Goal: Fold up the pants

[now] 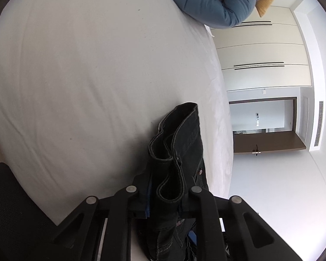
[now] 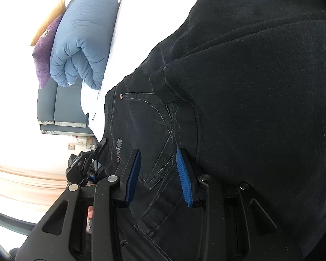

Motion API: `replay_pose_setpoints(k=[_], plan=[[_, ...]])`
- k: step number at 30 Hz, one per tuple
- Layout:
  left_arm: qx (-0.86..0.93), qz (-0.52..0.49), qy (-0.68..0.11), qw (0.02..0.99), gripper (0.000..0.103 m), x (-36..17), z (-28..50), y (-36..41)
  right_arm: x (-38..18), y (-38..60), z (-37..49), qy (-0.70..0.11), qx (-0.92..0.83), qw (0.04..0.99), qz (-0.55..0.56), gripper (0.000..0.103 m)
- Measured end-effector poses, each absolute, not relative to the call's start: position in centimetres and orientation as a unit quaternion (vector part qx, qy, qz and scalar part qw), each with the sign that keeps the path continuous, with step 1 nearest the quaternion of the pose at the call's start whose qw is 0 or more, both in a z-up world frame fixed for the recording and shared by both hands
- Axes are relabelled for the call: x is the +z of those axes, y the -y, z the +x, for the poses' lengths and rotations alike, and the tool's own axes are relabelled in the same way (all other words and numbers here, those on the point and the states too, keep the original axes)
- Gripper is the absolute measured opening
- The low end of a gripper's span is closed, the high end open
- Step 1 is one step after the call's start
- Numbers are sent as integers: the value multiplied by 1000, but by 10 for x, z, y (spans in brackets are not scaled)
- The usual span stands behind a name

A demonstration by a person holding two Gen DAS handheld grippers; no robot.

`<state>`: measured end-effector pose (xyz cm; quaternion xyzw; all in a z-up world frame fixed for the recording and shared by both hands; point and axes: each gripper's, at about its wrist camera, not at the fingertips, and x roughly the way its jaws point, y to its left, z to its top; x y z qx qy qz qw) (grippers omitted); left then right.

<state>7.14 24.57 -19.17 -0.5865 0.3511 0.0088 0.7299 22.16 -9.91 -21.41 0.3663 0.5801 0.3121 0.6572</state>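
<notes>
The black denim pants (image 1: 180,143) lie on a white bed (image 1: 87,76). My left gripper (image 1: 169,187) is shut on a bunched, folded edge of them, with hems and seams sticking up between its fingers. In the right wrist view the pants (image 2: 250,87) fill most of the picture, pocket stitching and rivets showing. My right gripper (image 2: 158,174) stands open over the pocket area; its blue pads (image 2: 184,178) are apart and bare, with the fabric behind the gap. The left gripper (image 2: 97,148) shows at the pants' waistband edge.
A rolled blue duvet (image 1: 217,0) (image 2: 82,39) lies at the bed's head with a purple cushion (image 2: 43,58) and a yellow one (image 1: 265,6). Beyond the bed's edge are white wardrobe doors (image 1: 260,43) and an open brown door (image 1: 267,145).
</notes>
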Motion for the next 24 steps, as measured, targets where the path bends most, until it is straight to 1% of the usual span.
replay_pose_setpoints(k=[6, 9, 10, 12, 13, 14, 17, 18, 19, 20, 21, 22, 23, 24], plan=[[-6, -562, -339, 755, 15, -163, 72, -239, -214, 98, 223, -584, 304, 657, 366, 31], [-20, -544, -334, 770, 15, -145, 74, -232, -215, 98, 222, -584, 301, 660, 364, 28], [-24, -539, -332, 774, 15, -139, 76, -229, -217, 98, 221, -583, 300, 661, 365, 25], [-35, -519, -329, 788, 15, -123, 79, -220, -221, 101, 220, -583, 295, 663, 366, 15], [-40, -511, -329, 793, 15, -117, 81, -215, -225, 103, 219, -584, 291, 663, 368, 5], [-46, -501, -328, 800, 15, -109, 83, -210, -229, 106, 218, -584, 286, 661, 375, 0], [-67, -455, -328, 825, 15, -80, 89, -185, -229, 111, 217, -568, 293, 665, 388, 0], [-77, -431, -328, 837, 15, -68, 92, -171, -223, 115, 216, -556, 290, 670, 397, 6], [-87, -408, -330, 847, 15, -57, 94, -157, -217, 120, 215, -542, 285, 677, 407, 17], [-96, -390, -331, 854, 15, -50, 96, -145, -208, 129, 213, -517, 287, 685, 425, 47], [-109, -363, -333, 863, 15, -40, 98, -126, -203, 137, 212, -499, 293, 685, 443, 62], [-123, -335, -338, 871, 15, -33, 100, -106, -195, 148, 211, -479, 295, 684, 464, 81], [-135, -310, -343, 877, 15, -28, 102, -86, -187, 160, 211, -465, 291, 687, 476, 86], [-152, -280, -350, 881, 15, -25, 104, -61, -180, 171, 212, -457, 289, 691, 479, 86]])
